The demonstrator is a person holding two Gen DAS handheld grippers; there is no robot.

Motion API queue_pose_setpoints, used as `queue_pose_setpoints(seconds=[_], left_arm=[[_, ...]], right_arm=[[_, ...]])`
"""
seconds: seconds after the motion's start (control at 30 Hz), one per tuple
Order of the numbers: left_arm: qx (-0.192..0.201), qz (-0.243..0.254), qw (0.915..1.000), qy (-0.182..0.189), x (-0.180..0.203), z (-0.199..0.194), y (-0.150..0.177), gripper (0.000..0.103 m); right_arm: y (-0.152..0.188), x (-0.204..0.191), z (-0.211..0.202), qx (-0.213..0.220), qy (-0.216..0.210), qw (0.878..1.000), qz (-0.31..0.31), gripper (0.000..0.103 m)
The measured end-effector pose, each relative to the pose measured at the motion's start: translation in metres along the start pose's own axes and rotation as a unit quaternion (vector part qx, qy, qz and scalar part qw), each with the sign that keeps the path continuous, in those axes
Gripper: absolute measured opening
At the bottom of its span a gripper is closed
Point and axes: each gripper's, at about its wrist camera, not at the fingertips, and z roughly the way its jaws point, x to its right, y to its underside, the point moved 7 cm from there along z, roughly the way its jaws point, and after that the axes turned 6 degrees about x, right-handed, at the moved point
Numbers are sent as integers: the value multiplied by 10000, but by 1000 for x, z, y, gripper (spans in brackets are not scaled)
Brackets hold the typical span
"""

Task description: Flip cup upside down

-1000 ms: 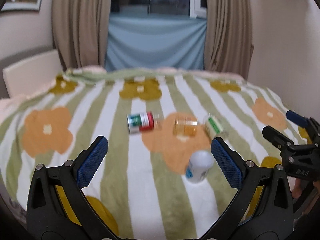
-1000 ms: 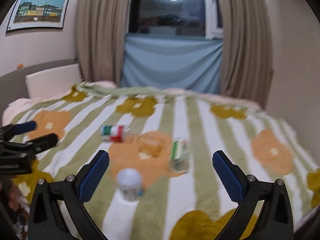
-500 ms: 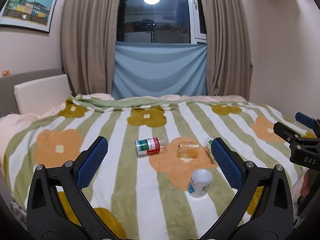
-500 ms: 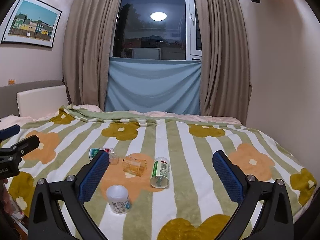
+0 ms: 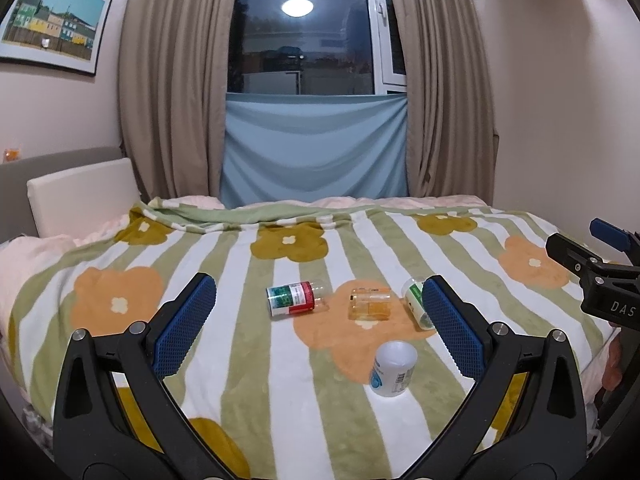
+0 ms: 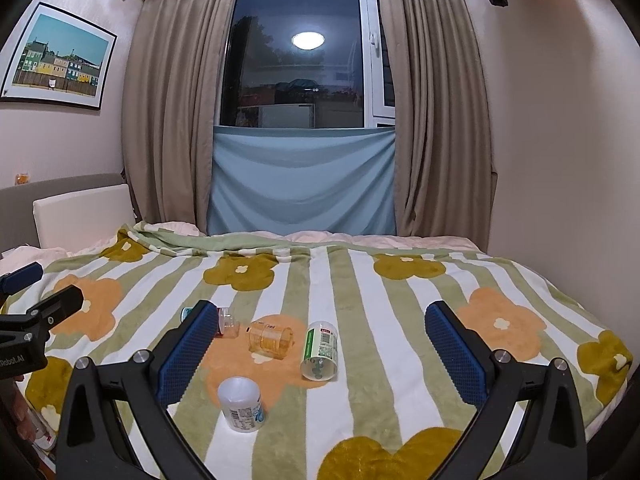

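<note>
Blue rubber pads line both claws, and both claws stand wide open with nothing between the pads. The left claw (image 5: pixel 320 336) and the right claw (image 6: pixel 320 352) hover above the near edge of the bed (image 5: pixel 100 264), well apart from every item on the striped flower blanket (image 6: pixel 400 320).

Four containers lie on the blanket:
- A white cup (image 5: pixel 393 368) stands nearest, just right of centre in the left wrist view. Its closed white end faces up; whether this is a base or a lid cannot be told.
- A clear amber cup (image 5: pixel 370 303) lies on its side farther back, on an orange flower.
- A red and green cup (image 5: pixel 292 298) lies on its side to the left of the amber one.
- A green and white cup (image 6: pixel 320 350) lies on its side to the right, its open mouth toward the camera in the right wrist view.

Step in hand: approach. No cup is gripped and none is touched. Which cup the task means cannot be told from these views.

Next move, as a judgement: choose one cup, lower one open claw over it so the pads straddle its wall, close firmly but without crushing, lift clear of the soft blanket, rotate until the mouth faces down, and set it on a flat patch. The plush blanket may let a narrow rim tip.
</note>
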Motion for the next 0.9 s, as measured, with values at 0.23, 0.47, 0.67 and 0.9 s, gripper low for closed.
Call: queue_pose_setpoints(seconds=[0.23, 0.47, 0.67, 0.9], left_arm=[[11, 11, 10000, 4, 2, -1, -1, 103], [15, 42, 10000, 0, 4, -2, -1, 103], [32, 65, 10000, 2, 5, -3, 0, 103], [40, 70, 10000, 2, 6, -3, -1, 103]], right_arm=[[0, 1, -1, -12, -13, 10000, 23, 103], [0, -1, -4, -2, -14, 10000, 45, 103], [0, 0, -4, -4, -11, 10000, 52, 103], [0, 1, -3, -5, -17, 10000, 49, 103]])
